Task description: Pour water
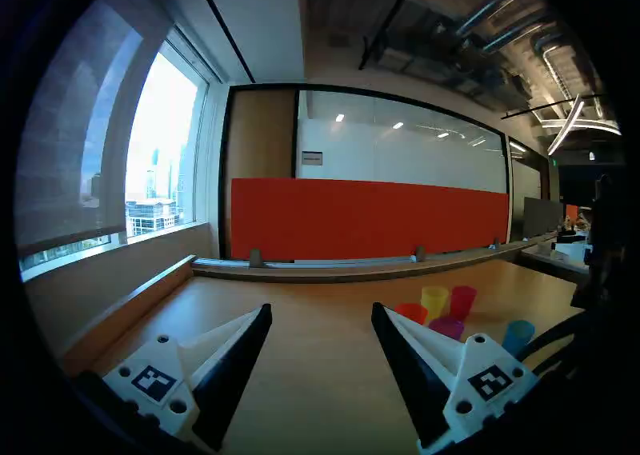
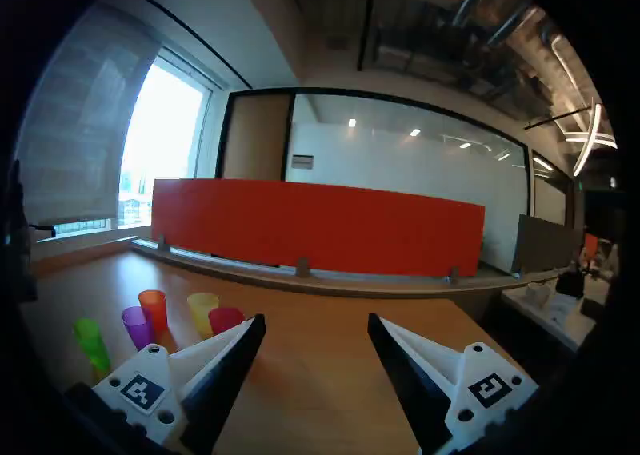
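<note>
Left tool (image 1: 321, 311) is hovering wide apart, coloured cups (image 1: 446, 327) sitting ahead-right on the tabletop (image 1: 320, 399); right tool (image 2: 315, 321) is gaping too (coloured cups (image 2: 153, 307) ahead-left), red divider (image 1: 368, 219) standing beyond both.

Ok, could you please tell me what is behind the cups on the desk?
Behind the cups: bare desk, then the red divider, glass wall above; the divider covers whatever lies beyond it.

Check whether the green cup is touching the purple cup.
Apart. The right gripper view shows a strip of bare table between the green cup and the purple cup.
</note>
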The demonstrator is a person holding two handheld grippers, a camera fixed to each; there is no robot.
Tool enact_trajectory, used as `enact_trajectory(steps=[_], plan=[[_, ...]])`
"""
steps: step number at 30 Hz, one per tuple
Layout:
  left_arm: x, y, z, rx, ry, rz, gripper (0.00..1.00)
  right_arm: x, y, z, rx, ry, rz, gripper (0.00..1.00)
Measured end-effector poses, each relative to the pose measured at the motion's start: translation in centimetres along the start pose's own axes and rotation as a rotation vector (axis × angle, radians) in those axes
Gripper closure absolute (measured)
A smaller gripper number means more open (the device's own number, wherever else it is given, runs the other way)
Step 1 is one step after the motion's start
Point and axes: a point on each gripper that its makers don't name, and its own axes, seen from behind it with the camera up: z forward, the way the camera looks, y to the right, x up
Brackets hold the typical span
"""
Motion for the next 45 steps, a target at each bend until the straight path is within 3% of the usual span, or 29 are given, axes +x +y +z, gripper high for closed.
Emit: enact_trajectory(steps=[6,15,27,36,45], plan=[[0.5,0.3,0.3,0.007,0.020,-0.009,0.08,1.6,0.8,-0.4,-0.056,0.053,0.009,0.01],[0.1,0.3,0.7,0.028,0.045,-0.002,0.08,1.5,1.7,-1.4,-0.129,0.092,-0.001,0.00],[-3.2,0.6,1.4,0.036,0.038,0.018,0.08,-0.7,2.7,-2.4,-0.185,0.081,0.034,0.01],[-6.2,0.7,2.0,0.047,0.024,0.016,0.07,-3.1,1.5,-2.4,-0.178,0.044,0.049,0.01],[-7.0,1.2,2.5,0.046,0.032,0.049,0.08,-3.5,1.2,-2.3,-0.193,0.032,0.044,0.01]])
